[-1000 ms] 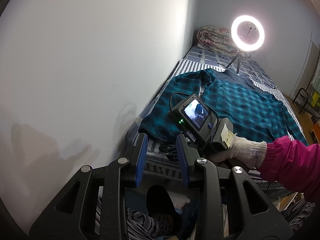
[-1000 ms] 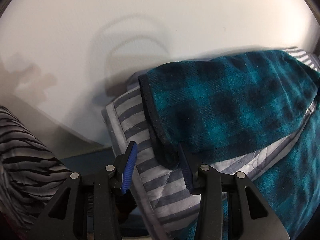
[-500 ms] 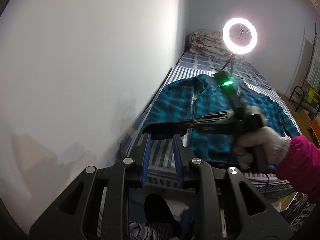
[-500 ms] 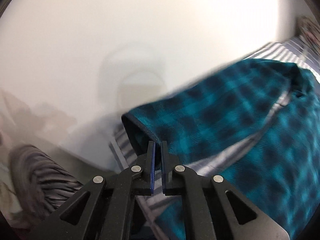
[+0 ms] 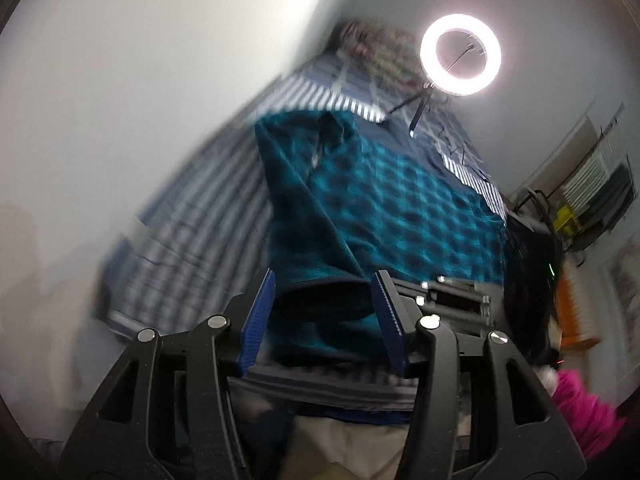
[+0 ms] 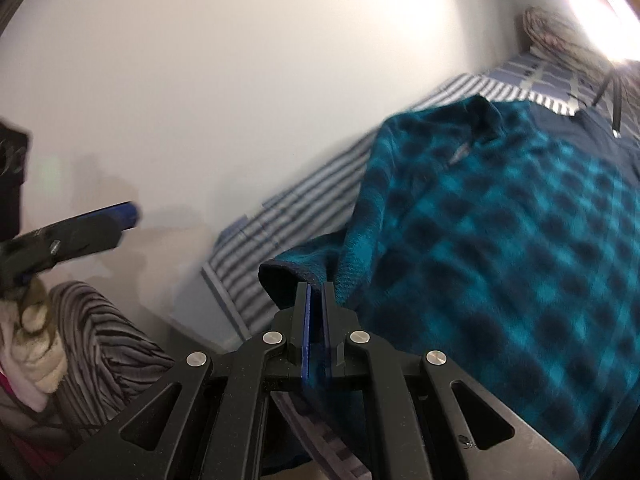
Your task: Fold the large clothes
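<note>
Left wrist view: teal and dark-blue checked fleece shirt (image 5: 384,196), thick and fuzzy in pile, lay spread along a bed (image 5: 200,232) covered in a quilted sheet of grey and white stripes. The bed ran beside a plain white wall (image 5: 140,80) on the left. One sleeve (image 5: 304,240) of the shirt was folded in over the body, its dark-edged cuff at the near end of the bed. At the far end stood a lit ring light (image 5: 460,55) on a small tripod, round and bright, with a bundled floral quilt (image 5: 376,46) behind it. The picture was blurred.

Left gripper (image 5: 322,310): black angular frame, ribbed blue pads, fingers set wide apart, the cuff showing between them; whether either pad touched the cloth could not be told.

Right wrist view: shirt (image 6: 500,240) filled the right side, collar and short zip toward the far end. Right gripper (image 6: 315,320): fingers drawn nearly together, blue pads clamped on the dark hem of the sleeve cuff (image 6: 292,276), lifted off the striped sheet (image 6: 288,216). At the left edge appeared the other gripper (image 6: 80,232) held in a pale knitted glove (image 6: 32,340), with zebra-striped fabric (image 6: 108,344) below it.
</note>
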A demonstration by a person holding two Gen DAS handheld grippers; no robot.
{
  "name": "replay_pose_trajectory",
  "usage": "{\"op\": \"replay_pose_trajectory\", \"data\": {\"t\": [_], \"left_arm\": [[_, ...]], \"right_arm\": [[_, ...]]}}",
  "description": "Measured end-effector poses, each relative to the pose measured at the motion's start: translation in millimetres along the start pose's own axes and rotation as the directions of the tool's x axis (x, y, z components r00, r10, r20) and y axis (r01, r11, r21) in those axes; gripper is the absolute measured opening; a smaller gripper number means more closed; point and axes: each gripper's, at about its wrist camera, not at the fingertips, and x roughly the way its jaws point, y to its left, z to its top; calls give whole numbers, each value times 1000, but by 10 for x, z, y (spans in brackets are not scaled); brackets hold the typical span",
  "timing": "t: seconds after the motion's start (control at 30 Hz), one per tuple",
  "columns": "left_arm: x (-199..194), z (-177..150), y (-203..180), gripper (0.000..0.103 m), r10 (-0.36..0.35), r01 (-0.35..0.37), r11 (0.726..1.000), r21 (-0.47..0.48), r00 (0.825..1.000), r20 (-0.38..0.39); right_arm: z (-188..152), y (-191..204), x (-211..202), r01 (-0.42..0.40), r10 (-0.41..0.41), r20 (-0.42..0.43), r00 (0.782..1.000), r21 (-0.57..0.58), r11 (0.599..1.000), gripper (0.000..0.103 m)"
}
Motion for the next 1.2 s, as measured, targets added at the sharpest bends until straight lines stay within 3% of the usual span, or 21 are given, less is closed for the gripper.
{"op": "replay_pose_trajectory", "data": {"t": [0.2,0.37,0.4,0.43,0.47,0.53,0.73,0.93,1.03,1.07,1.2], "left_arm": [[719,34,228,51,-13,-8,986,-167,992,-127],[1180,-137,621,50,-106,14,925,-379,969,-224],[1213,-161,662,40,-113,14,916,-400,968,-226],[1235,-182,685,23,-120,17,909,-416,967,-224],[1234,-185,701,16,-126,22,905,-426,968,-218],[1176,-168,661,6,-109,19,912,-409,974,-200],[864,49,534,4,-63,26,947,-320,992,-107],[220,305,354,4,-1,6,990,-141,999,38],[-59,358,263,4,20,-16,999,-41,995,95],[-86,366,242,4,13,-11,1000,-29,995,98],[-88,303,191,3,-20,20,1000,4,995,95]], "right_arm": [[-169,-298,22,-20,20,-15,1000,1,1000,3],[-210,-372,43,-42,42,-21,999,24,999,3],[-210,-403,74,-47,47,-23,999,25,999,3],[-213,-401,86,-51,52,-26,998,23,998,3],[-216,-401,99,-55,56,-29,998,21,998,3],[-228,-401,138,-62,63,-33,997,18,998,3],[-243,-400,228,-101,102,-35,994,26,995,6],[-164,-421,58,-170,172,-54,984,44,984,9],[80,-575,-117,-160,162,-36,986,54,986,24],[193,-650,-164,-150,153,-30,988,62,987,34],[811,-1005,-222,-107,109,-15,994,108,988,37]]}}
